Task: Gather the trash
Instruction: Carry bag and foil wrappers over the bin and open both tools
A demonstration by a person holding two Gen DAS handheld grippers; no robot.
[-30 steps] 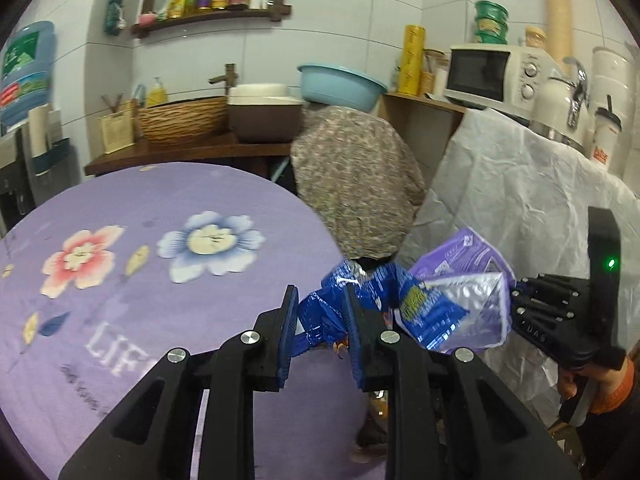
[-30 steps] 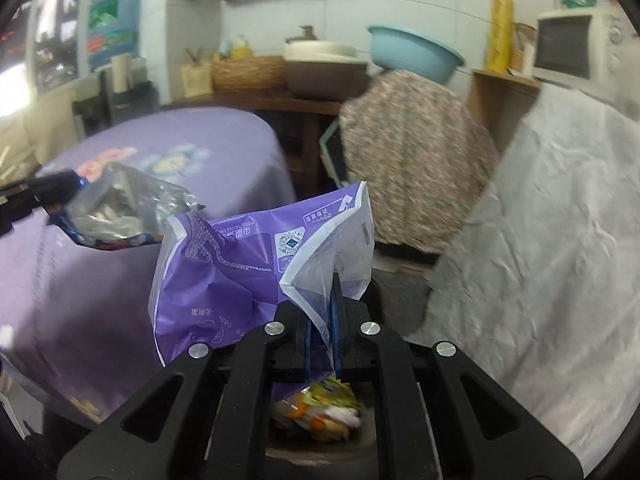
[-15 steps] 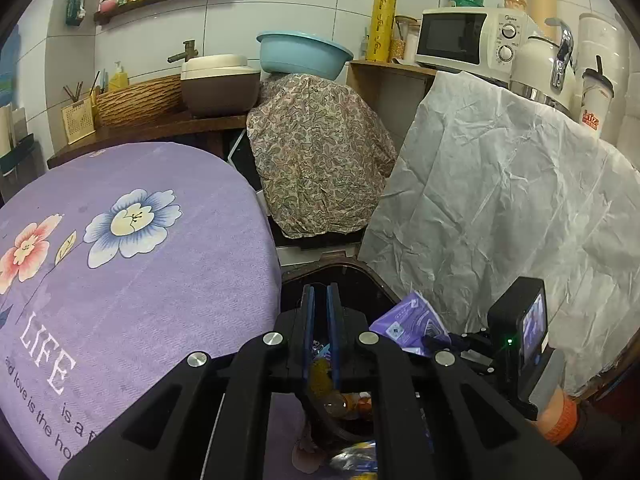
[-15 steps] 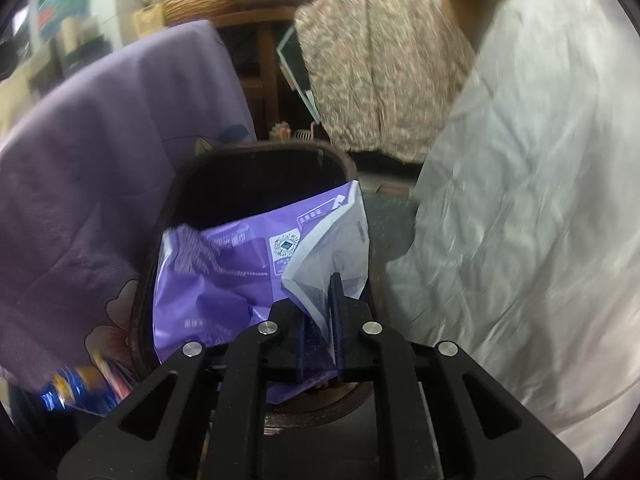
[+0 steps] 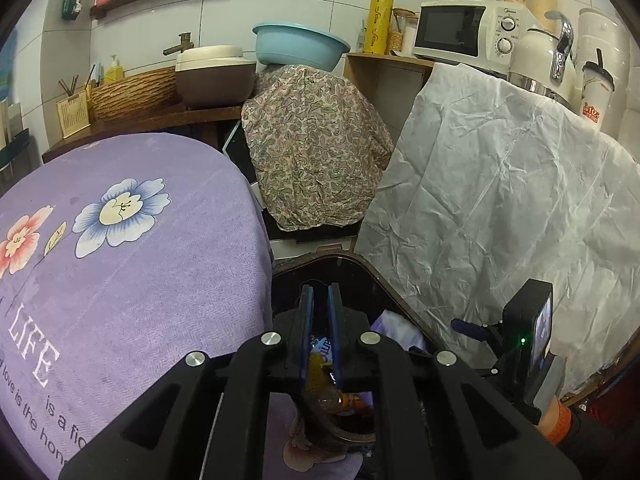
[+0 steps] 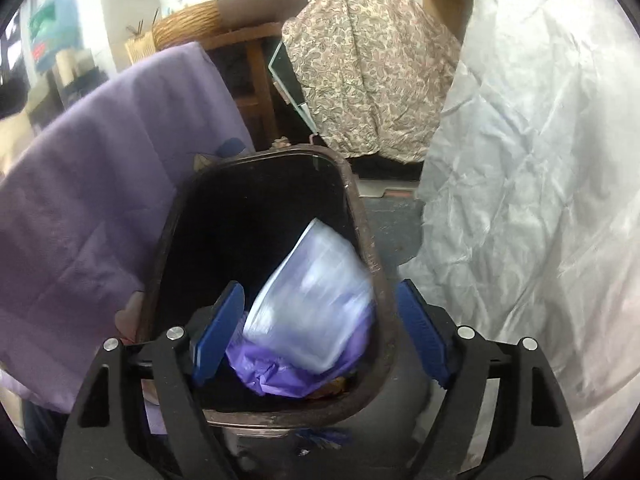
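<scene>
A dark trash bin (image 6: 368,240) stands on the floor between the purple-clothed table and a white sheet. My right gripper (image 6: 320,332) is open above the bin's near rim. The purple and white wrapper (image 6: 316,304) is blurred inside the bin, apart from the pads. In the left wrist view my left gripper (image 5: 321,300) hangs over the bin (image 5: 384,284) with its pads nearly together and nothing between the tips. Blue and yellow wrappers (image 5: 320,354) lie in the bin below it, and part of the purple wrapper (image 5: 394,326) shows there. The right gripper (image 5: 468,326) is at the lower right.
The round table with a purple flowered cloth (image 5: 120,260) is on the left. A crumpled white sheet (image 5: 500,200) covers furniture on the right. A paisley-covered object (image 5: 316,148) stands behind the bin. A counter with a basket (image 5: 132,96), a pot and a blue basin is at the back.
My right gripper opened and let the purple wrapper drop into the bin. My left gripper stayed nearly shut over the bin, and the blue wrapper it carried a second ago is in the bin.
</scene>
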